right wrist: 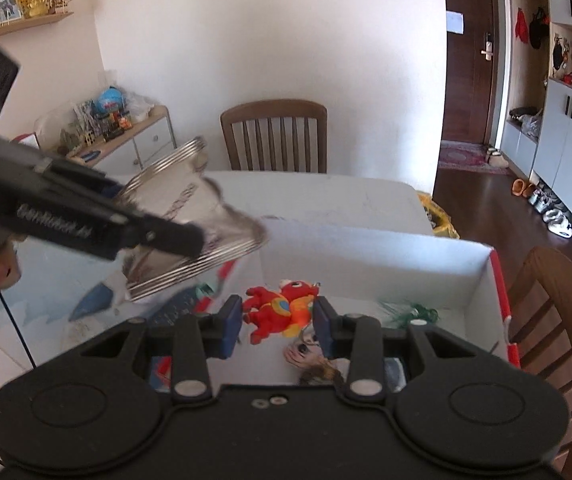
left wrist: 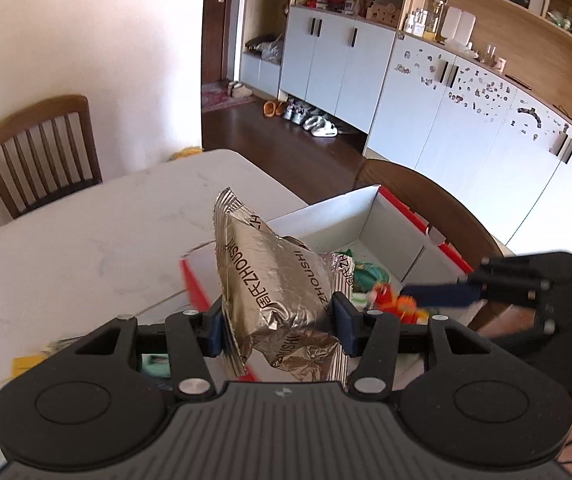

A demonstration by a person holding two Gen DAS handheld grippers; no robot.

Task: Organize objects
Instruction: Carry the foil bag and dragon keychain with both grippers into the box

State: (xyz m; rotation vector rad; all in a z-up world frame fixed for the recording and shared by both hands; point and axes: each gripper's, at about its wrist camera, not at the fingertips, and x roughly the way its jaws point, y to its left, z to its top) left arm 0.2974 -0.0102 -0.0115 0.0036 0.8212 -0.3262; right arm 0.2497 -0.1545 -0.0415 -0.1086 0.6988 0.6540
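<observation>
Left gripper (left wrist: 280,330) is clamped on a crinkled silver foil snack packet (left wrist: 274,280) with black lettering, held above the near-left edge of the open white cardboard box with red outer sides (left wrist: 389,220) on the white marble-look table (left wrist: 86,232). Right gripper (right wrist: 278,322) grips a red and orange plush dragon toy (right wrist: 280,308) between its blue pads, over the box interior; a green item (right wrist: 413,312) lies at 3 o'clock of the dragon, on the box floor.

Black left tool (left wrist: 280,322), blue pads (left wrist: 345,322), silver screws
</observation>
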